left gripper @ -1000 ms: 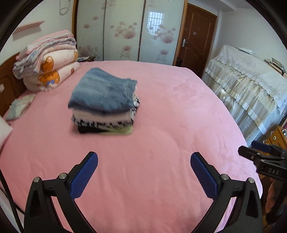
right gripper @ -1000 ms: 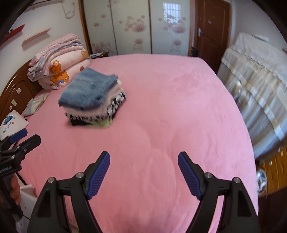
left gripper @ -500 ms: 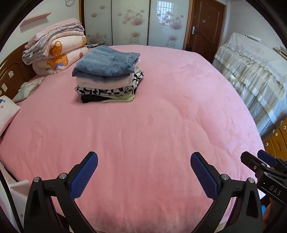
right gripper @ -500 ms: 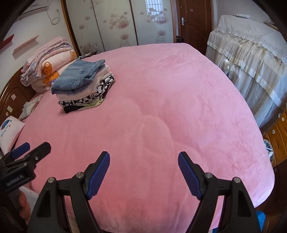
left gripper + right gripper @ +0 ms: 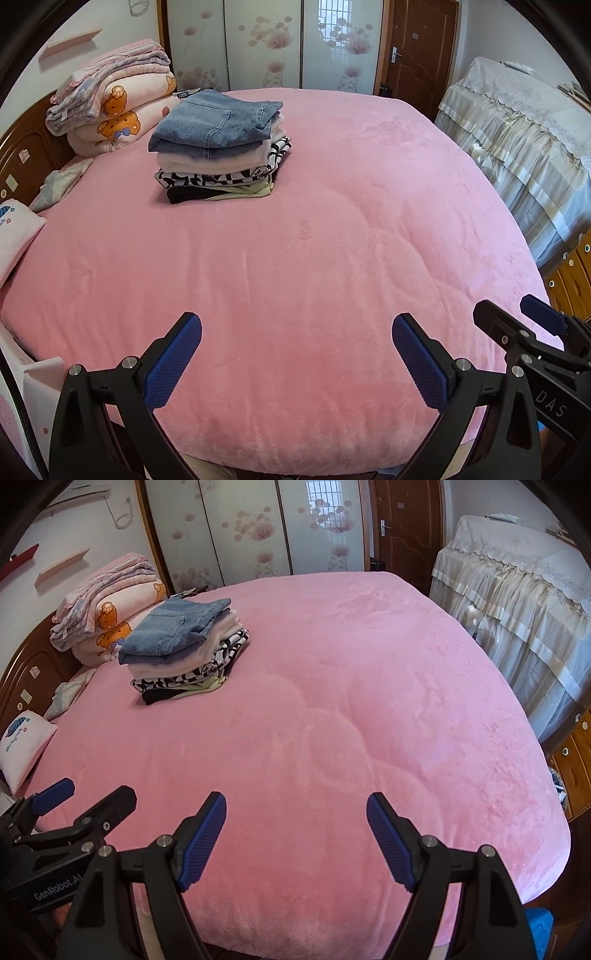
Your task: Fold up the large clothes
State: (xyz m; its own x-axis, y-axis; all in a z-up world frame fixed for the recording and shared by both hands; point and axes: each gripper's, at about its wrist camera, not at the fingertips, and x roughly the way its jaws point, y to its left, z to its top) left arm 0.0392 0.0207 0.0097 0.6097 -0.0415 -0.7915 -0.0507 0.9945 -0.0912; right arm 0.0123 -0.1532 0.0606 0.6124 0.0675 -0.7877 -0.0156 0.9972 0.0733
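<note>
Left wrist view: the left claw (image 5: 296,360) hovers over the near edge of the pink bed (image 5: 314,240), jaws spread wide, holding nothing. The stack of folded clothes (image 5: 219,147) lies on the bed just beside the rolled quilts (image 5: 114,107), folded jeans (image 5: 216,123) on top; its long axis runs left to right, folded edges facing the claw.

Right wrist view: the right claw (image 5: 295,836) is likewise spread and empty above the bed's (image 5: 351,701) near edge. The stack (image 5: 186,650) sits well apart, beside the quilts (image 5: 107,609), long axis slanting away rightward.
</note>
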